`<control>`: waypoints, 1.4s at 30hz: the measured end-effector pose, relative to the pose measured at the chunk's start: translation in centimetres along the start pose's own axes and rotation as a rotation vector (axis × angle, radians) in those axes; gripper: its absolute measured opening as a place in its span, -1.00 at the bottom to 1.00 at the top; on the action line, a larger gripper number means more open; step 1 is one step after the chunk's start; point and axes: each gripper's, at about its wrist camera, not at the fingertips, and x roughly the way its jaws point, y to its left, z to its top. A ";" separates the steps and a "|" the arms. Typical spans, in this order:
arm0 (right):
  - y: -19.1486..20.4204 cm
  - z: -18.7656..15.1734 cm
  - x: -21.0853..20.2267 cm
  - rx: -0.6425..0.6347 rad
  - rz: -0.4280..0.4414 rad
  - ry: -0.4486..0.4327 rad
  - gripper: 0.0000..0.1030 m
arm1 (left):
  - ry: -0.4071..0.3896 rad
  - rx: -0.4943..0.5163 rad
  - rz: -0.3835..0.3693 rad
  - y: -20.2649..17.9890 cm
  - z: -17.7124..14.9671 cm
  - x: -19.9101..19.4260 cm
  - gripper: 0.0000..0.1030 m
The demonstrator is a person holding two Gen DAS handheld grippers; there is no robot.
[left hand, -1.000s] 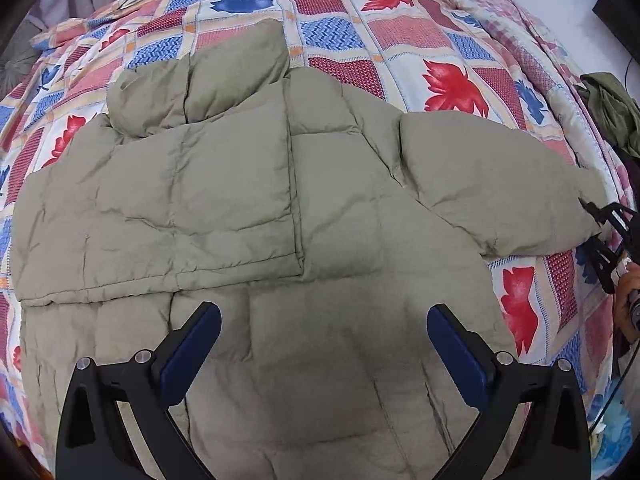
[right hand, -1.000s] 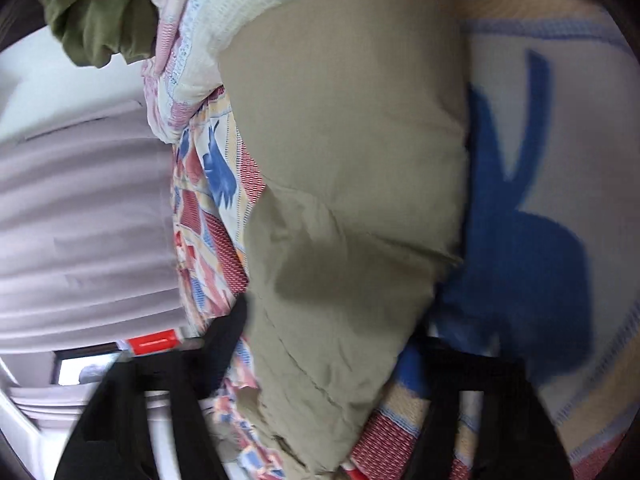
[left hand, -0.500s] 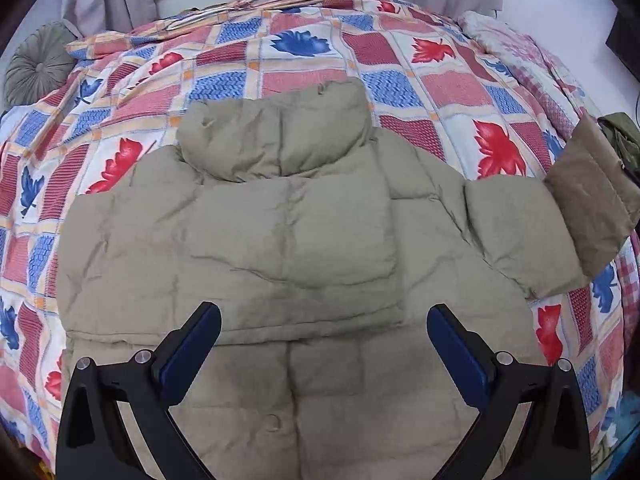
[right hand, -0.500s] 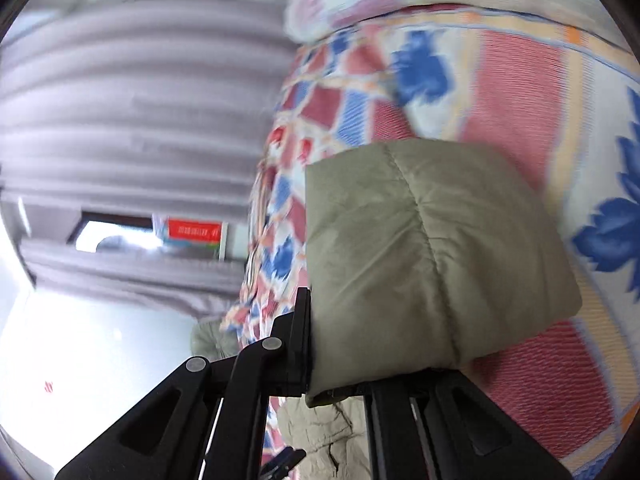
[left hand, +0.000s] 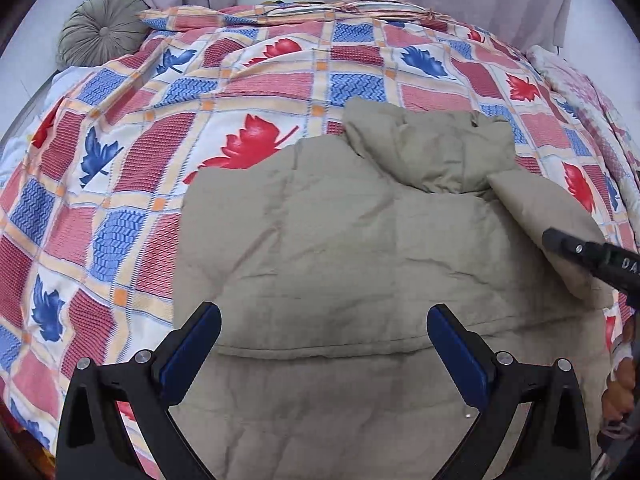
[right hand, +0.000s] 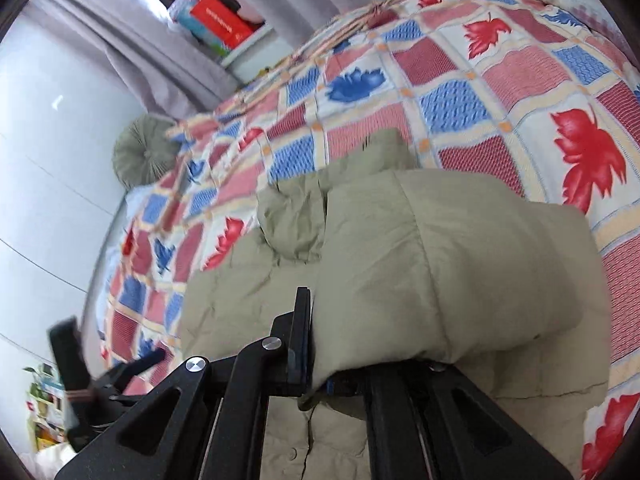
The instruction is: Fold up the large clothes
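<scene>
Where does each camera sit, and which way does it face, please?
Left wrist: above the jacket, facing the bed's head; the open left gripper hovers over it and the right gripper shows at the right edge.
Right wrist: low at the jacket's side, tilted; the right gripper is shut on the sleeve.
Both share the jacket, quilt and round cushion.

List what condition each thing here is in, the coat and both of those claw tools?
Puffy khaki quilted jacket: spread on the leaf-patterned patchwork bedspread, one sleeve folded over its body.
Jacket's other sleeve: lifted, clamped.
Right gripper: shut on that sleeve.
Left gripper: open, holding nothing.
</scene>
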 end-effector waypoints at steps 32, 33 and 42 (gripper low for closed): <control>2.1 -1.0 3.1 0.139 0.029 0.019 -0.75 | 0.029 -0.213 -0.269 6.7 1.0 2.4 1.00; 3.6 -1.5 4.2 0.088 0.024 0.054 -0.72 | 0.030 -0.230 -0.290 6.9 1.0 2.4 1.00; 5.4 -7.0 6.1 -0.073 -0.034 0.251 0.29 | 0.098 -0.237 -0.496 3.6 1.9 4.8 1.00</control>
